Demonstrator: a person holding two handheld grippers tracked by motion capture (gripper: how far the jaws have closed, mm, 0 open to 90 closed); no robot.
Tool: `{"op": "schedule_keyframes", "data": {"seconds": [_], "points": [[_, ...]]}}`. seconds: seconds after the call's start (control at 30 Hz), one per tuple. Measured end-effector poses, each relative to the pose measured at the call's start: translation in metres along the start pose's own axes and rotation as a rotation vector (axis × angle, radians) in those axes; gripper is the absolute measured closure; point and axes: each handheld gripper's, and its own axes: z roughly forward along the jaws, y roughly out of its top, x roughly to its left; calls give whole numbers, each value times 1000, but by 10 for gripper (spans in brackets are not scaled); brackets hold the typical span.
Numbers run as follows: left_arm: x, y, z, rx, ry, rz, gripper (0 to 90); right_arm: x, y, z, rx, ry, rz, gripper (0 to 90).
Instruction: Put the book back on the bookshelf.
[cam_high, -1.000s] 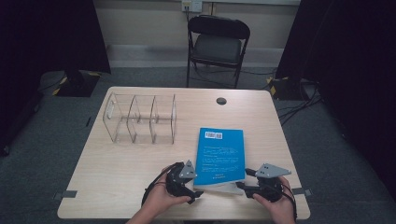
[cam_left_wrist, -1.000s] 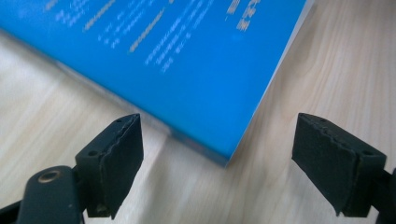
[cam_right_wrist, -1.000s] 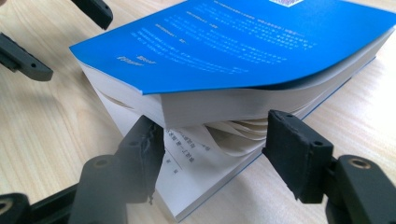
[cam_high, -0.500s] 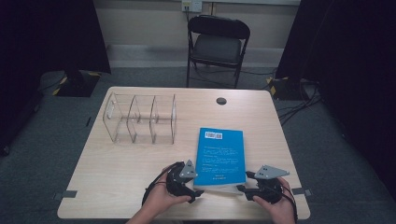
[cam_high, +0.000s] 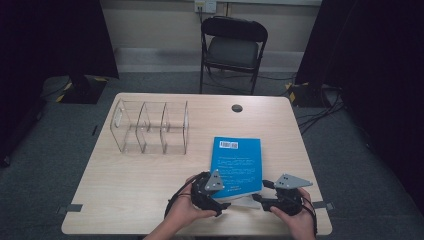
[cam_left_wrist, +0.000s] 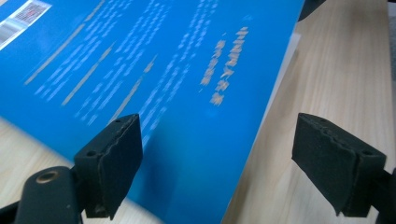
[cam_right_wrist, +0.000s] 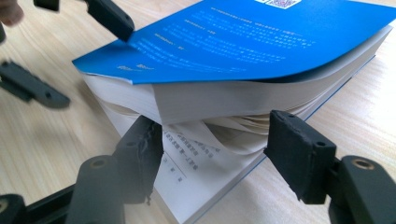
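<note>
On the tabletop (cam_high: 130, 195) a blue book (cam_high: 236, 162) is laid flat, back cover up, in the near right part, its long axis running away from the person toward the chair (cam_high: 232, 50). A clear organizer (cam_high: 150, 127) is stood well apart, to the far left. The book's near short edge is faced by both grippers, and the coming move is judged to turn on this: the left gripper (cam_high: 222, 204) is placed at the near left corner, the right gripper (cam_high: 257, 199) just beside the near right corner, so each is about equally near.

In the right gripper view the upper cover and a thick block of pages are seen lifted and bowed, while the lower pages (cam_right_wrist: 201, 158) are left flat on the tabletop. The right jaws are held about half open, level, straddling the gap at the page edges; nothing is pressed between them. In the left gripper view the left jaws are spread wide over the cover (cam_left_wrist: 154, 84), one pad above the blue surface, the other beyond the book's edge over bare wood; no grip is made.
</note>
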Motion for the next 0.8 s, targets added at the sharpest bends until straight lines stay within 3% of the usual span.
{"op": "schedule_keyframes", "data": {"seconds": [0.2,0.43,0.67,0.73,0.8], "points": [[-3,8,12,-1,18,24,160,-1,2,1,-12,8,14,362],[-9,14,28,15,105,58,146,-1,2,1,-17,11,27,363],[-6,17,37,18,123,62,87,-1,1,1,-19,10,28,363],[-4,17,34,26,134,62,132,-1,1,1,-22,10,33,363],[-1,17,33,15,114,47,161,-1,1,1,-23,12,38,363]]}}
